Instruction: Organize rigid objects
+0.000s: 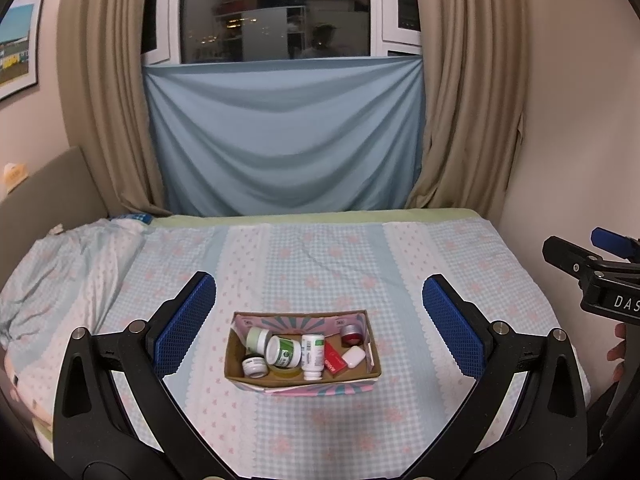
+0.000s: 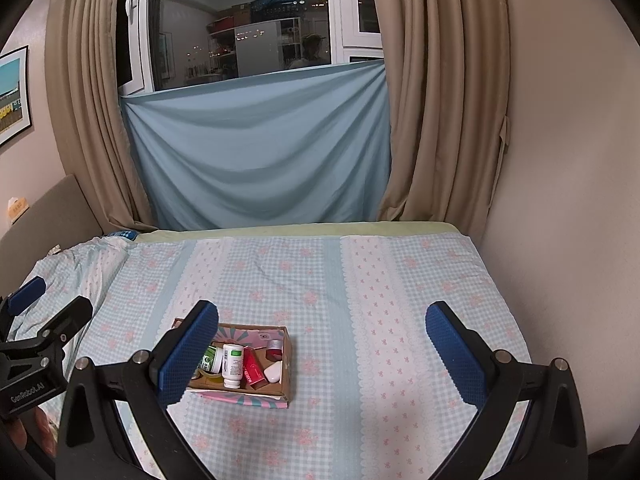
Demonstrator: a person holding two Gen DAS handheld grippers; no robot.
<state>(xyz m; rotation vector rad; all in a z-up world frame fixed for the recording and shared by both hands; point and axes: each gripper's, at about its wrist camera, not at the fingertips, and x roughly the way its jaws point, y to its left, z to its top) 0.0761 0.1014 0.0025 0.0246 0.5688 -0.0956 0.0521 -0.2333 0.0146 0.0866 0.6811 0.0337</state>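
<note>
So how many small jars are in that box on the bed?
4 that I can see in the box: three white-lidded on the left, one red in the back right corner. Others may be hidden.

1. The left wrist view looks forward between its wide-apart blue-padded fingers, down onto the checked blue-and-pink bedspread point(image 1: 320, 264), facing the window; the open cardboard box of small containers point(image 1: 303, 354) sits centred and near.
2. The right wrist view faces the same way from further right; the box point(image 2: 240, 364) lies left of centre.
3. Both share bedspread, box, hanging blue sheet point(image 1: 284, 136) and beige curtains point(image 1: 104, 92).
</note>
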